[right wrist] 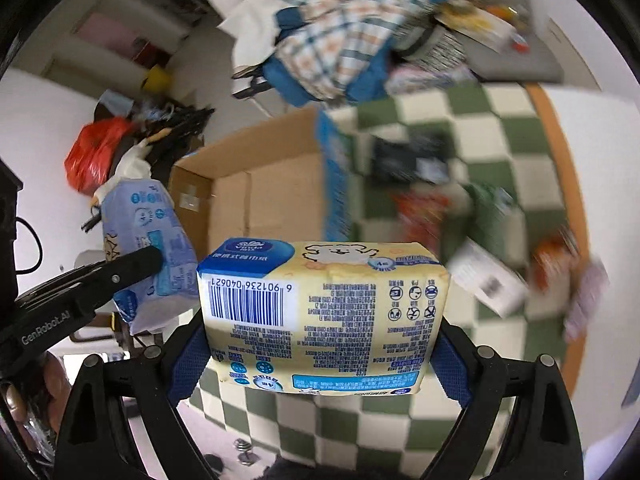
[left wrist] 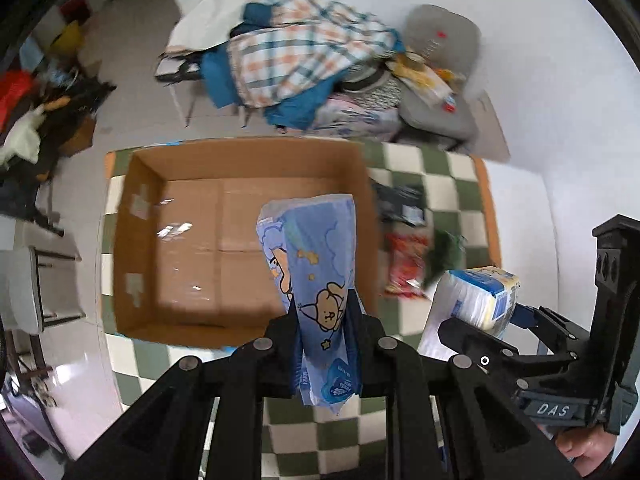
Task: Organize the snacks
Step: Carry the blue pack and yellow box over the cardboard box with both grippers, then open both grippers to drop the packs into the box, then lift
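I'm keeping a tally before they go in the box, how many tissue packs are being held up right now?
2. The blue tissue pack is pinched in the left gripper above the cardboard box; the yellow tissue pack sits between the right gripper's fingers. Others may lie among the blurred table items.

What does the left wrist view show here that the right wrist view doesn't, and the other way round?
Only the left wrist view shows the whole bare floor of the cardboard box and the blue pack's cartoon front pinched in the left gripper.

Only the right wrist view shows the yellow pack's barcode side, spanning the right gripper jaws, plus a red bag on the floor.

Both show both packs held, the box, the green checkered cloth with blurred snack packets, and the plaid fabric pile.
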Action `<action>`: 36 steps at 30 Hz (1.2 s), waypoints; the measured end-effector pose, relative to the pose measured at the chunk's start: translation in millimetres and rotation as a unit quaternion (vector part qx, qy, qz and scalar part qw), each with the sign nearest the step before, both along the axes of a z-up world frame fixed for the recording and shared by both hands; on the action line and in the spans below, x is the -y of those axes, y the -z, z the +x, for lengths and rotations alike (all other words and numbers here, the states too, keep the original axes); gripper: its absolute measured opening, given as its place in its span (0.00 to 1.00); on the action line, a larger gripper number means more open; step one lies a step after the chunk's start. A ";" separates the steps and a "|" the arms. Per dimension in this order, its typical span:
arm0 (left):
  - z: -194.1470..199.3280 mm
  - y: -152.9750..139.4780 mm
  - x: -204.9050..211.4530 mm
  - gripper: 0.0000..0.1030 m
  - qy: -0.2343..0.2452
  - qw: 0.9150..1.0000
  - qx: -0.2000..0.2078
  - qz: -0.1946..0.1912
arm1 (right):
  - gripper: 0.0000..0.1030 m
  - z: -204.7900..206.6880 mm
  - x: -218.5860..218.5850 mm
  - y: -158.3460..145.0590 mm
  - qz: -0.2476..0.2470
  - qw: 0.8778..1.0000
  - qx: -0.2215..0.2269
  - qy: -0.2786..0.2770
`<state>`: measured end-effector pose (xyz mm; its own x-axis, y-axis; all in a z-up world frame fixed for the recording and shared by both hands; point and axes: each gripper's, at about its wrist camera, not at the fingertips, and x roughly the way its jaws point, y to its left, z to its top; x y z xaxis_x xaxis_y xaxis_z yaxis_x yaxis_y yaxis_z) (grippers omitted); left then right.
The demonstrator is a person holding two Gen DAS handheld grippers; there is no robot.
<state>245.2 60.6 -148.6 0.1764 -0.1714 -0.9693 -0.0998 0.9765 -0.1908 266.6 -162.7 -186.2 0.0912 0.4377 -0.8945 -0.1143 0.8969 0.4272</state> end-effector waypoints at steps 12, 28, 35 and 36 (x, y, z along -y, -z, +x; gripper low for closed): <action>91.7 121.9 -110.6 0.15 -0.027 0.991 -0.101 -0.081 | 0.93 92.3 -168.1 95.8 -0.024 0.999 -0.039 -0.028; 138.7 169.6 -120.0 0.36 0.021 0.991 -0.129 -0.030 | 0.97 142.7 -219.2 170.1 -0.096 0.994 -0.050 -0.029; 127.4 149.2 -129.7 0.85 0.021 0.995 -0.094 -0.010 | 1.00 134.1 -221.0 149.6 -0.112 0.993 -0.028 -0.032; 124.1 145.0 -131.3 0.89 0.018 0.996 -0.088 -0.006 | 1.00 132.1 -219.9 144.8 -0.115 0.993 -0.025 -0.032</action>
